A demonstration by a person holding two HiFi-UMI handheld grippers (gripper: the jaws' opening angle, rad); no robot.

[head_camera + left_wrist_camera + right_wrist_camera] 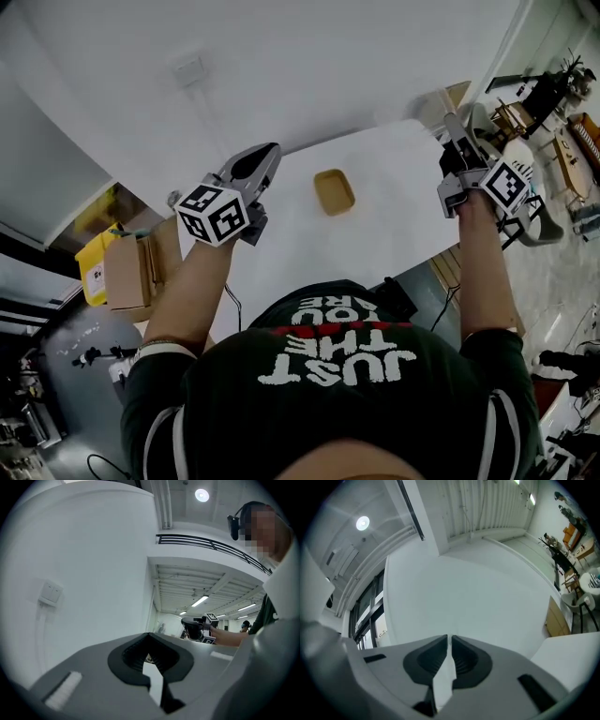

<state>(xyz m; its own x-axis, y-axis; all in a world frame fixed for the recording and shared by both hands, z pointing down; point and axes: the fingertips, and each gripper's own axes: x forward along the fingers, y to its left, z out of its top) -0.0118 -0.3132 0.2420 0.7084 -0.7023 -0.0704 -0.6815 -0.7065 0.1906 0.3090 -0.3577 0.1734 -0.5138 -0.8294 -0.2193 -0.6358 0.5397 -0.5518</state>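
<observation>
I hold both grippers up in front of me, above a white table (394, 192). My left gripper (274, 148) is clenched on nothing. In the left gripper view its dark pads meet at the tip (149, 634), and only pale background shows in the hollow behind them. Its marker cube (214, 214) sits just above my left hand.

My right gripper (451, 118) is clenched too, and it also holds nothing. In the right gripper view its two pads stand together at the tip (450, 637) with only a hairline slit between them, and past them there is just the white wall. Its marker cube (509, 185) faces up at my right wrist.

The thing nearest my grippers is a small brown tray (334, 191). It lies flat on the table between the two grippers, closer to the left one in the head view, and neither gripper touches it. I cannot tell whether anything lies in it.

Both grippers point toward the white wall, where a light switch (190, 70) is mounted. It also shows at the left of the left gripper view (50, 594), and that view catches my right gripper (194, 626) off to the side as well.

Beside the table, under my left forearm, stands a cardboard box (127, 272) with a yellow bin (91, 274) just behind it. A chair (542, 225) stands off the table's right end.
</observation>
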